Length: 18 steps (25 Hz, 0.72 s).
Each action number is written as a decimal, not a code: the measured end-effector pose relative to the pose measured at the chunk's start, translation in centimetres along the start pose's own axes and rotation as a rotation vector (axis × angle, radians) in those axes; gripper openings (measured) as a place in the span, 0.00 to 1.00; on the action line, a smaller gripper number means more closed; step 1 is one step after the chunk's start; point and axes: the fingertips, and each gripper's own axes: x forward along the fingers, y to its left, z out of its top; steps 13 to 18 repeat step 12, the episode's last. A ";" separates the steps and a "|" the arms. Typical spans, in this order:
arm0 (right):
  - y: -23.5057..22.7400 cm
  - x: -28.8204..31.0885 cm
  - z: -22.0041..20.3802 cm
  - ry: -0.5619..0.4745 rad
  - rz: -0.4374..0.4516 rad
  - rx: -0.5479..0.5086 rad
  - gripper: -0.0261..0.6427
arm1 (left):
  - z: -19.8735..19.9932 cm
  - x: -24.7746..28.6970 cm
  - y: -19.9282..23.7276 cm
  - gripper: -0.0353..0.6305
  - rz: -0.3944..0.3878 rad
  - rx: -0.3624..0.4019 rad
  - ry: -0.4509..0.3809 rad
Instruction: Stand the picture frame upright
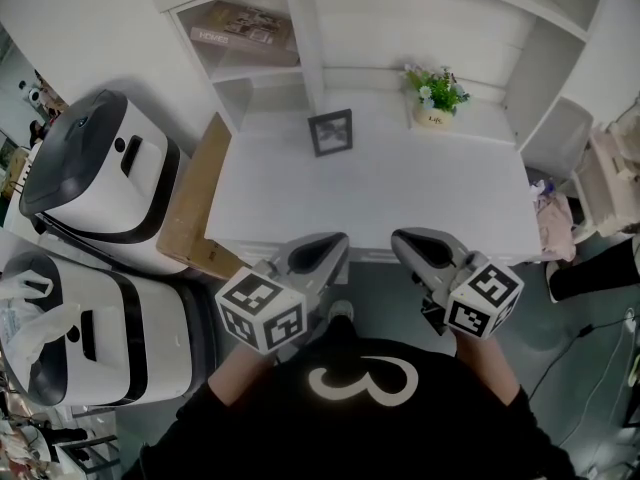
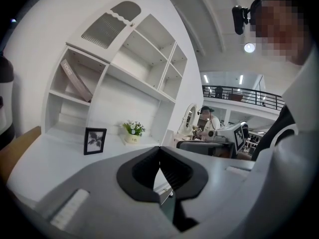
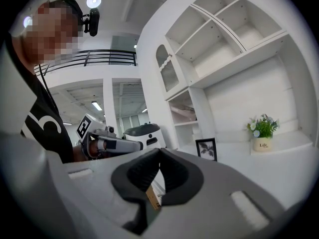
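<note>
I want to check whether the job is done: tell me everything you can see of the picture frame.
The picture frame is small, with a thin dark border, a white mat and a dark leafy print. It stands upright on the white desk, towards the back, left of the potted flowers in the head view. Only the desk touches it.
</note>
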 end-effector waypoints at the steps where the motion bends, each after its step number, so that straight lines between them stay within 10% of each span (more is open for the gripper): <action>1: 0.0 0.0 0.0 0.000 -0.001 0.000 0.04 | 0.0 0.0 0.0 0.07 0.000 0.001 0.000; 18: 0.2 0.2 -0.1 0.001 -0.010 -0.010 0.04 | -0.1 -0.2 0.1 0.07 -0.007 0.012 0.009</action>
